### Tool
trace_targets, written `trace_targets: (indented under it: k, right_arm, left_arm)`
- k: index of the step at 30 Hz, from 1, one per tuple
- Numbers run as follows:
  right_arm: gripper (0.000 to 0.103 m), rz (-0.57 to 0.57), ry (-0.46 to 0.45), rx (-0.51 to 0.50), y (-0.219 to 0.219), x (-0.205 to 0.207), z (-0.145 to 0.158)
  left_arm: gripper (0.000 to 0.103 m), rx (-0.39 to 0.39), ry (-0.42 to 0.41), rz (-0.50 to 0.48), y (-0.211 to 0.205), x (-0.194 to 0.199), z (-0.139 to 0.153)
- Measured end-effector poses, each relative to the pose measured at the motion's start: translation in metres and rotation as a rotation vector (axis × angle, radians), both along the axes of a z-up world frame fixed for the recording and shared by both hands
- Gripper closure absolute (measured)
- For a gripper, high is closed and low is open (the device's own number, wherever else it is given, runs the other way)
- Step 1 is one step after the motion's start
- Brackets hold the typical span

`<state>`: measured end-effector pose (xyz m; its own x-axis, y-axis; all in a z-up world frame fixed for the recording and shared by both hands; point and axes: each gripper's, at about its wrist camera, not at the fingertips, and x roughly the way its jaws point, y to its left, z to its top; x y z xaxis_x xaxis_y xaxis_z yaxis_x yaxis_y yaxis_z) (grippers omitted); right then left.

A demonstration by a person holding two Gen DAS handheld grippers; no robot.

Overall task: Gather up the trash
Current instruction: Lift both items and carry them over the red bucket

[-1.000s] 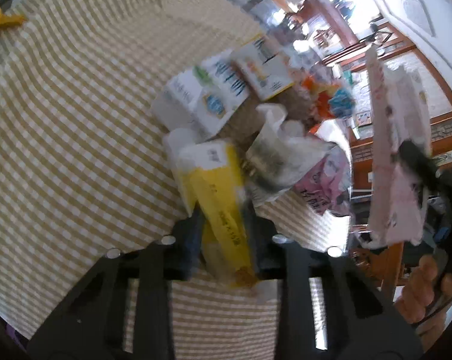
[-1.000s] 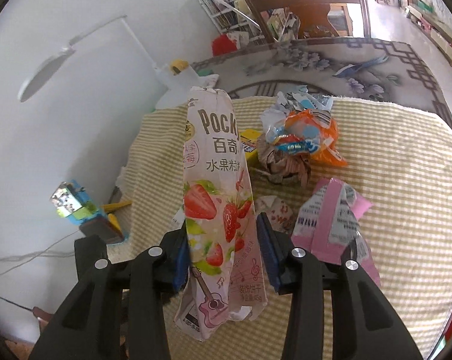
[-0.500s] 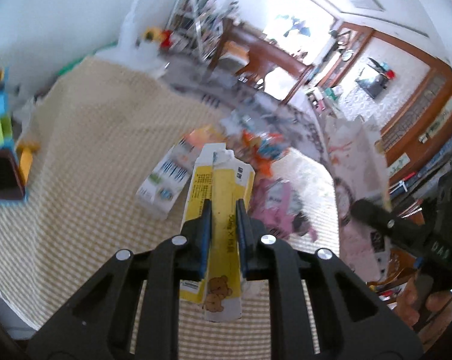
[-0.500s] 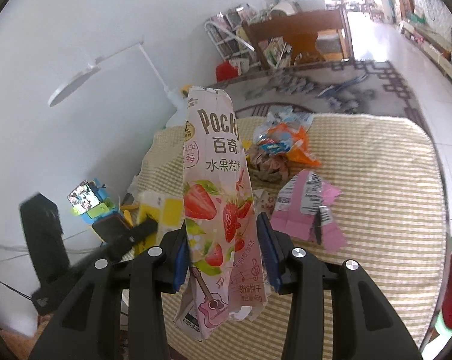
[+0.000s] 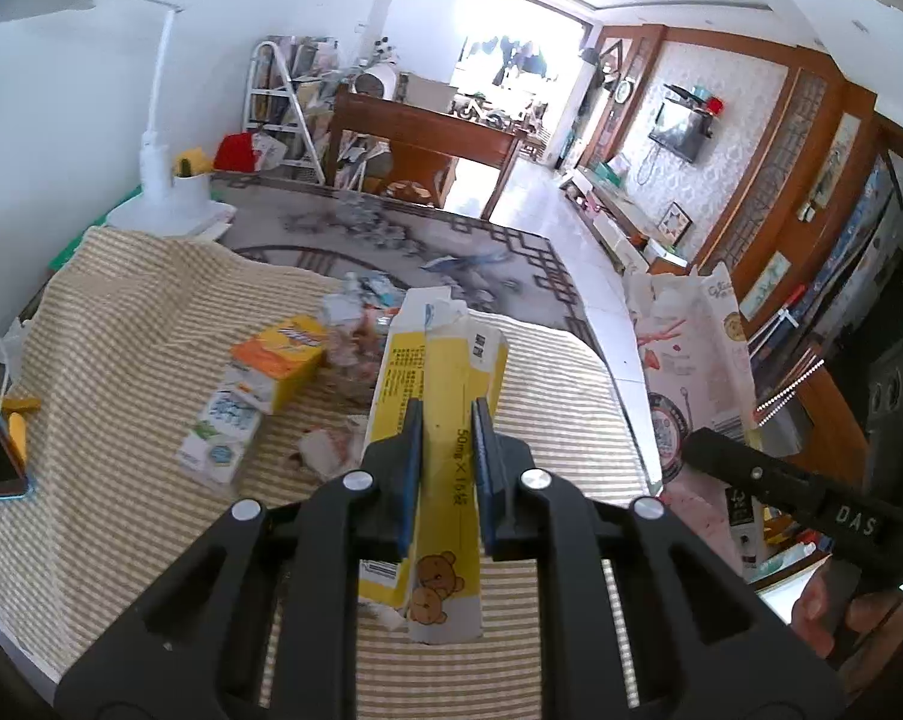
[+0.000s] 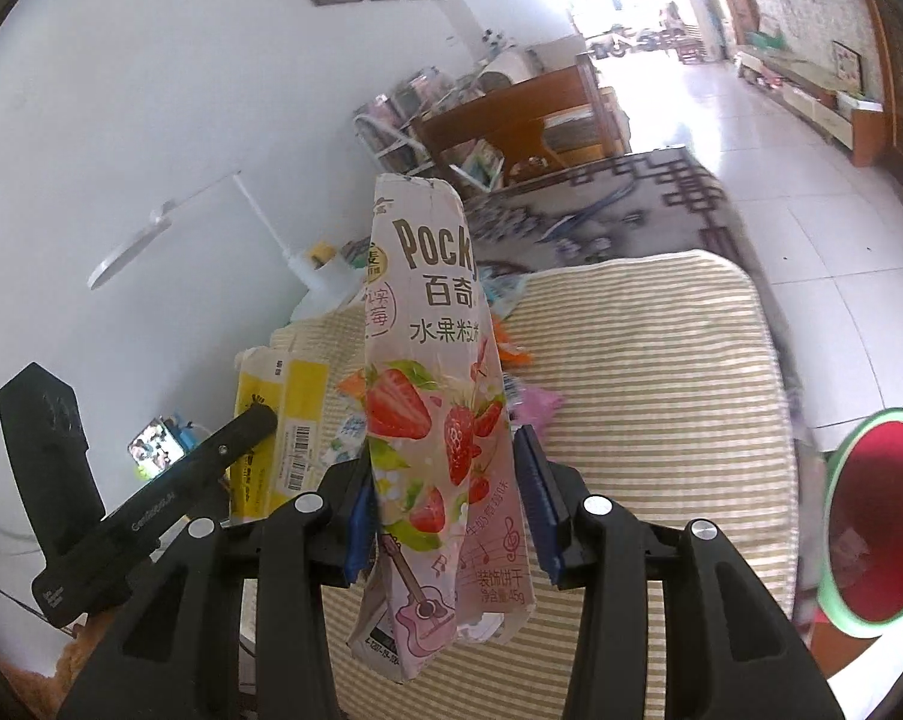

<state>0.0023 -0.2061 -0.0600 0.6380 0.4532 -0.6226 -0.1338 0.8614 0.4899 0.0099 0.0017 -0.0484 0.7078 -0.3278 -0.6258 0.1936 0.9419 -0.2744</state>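
The left tongs (image 5: 445, 450) are clamped on a flattened yellow box (image 5: 439, 414), the right tongs (image 6: 448, 510) on a pink snack box (image 6: 445, 420); both hang above the desk (image 6: 661, 390). Either thin box could slip sideways from its narrow grip before reaching the red bin (image 6: 877, 516) at right. More wrappers (image 5: 355, 324) lie farther back.

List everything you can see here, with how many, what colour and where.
Yellow box: one, clamped in left gripper.
Pink strawberry packet: one, clamped in right gripper.
Orange box: one, on the cloth.
White carton: one, beside orange box.
Wrapper pile: several, mixed colours, mid-table.
Checked cloth: one, beige, over table.
Desk lamp: one, white, far left.
Bin: one, red inside, green rim, right of table.
Left gripper, right gripper: black.
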Motion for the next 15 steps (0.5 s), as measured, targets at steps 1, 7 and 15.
trace_targets:
  k: [1, 7, 15]
  right_arm:
    - [0.062, -0.006, 0.002, 0.003, -0.008, -0.001, -0.001]
    - [0.062, -0.018, 0.006, 0.018, -0.046, -0.007, -0.001]
    - [0.062, -0.026, 0.020, 0.025, -0.095, -0.006, -0.005]
  left_arm:
    - [0.088, 0.001, 0.001, -0.001, -0.006, 0.000, 0.000]
    - [0.088, 0.006, -0.003, -0.014, -0.044, 0.001, 0.003]
    - [0.088, 0.011, 0.019, -0.017, -0.090, 0.005, -0.003]
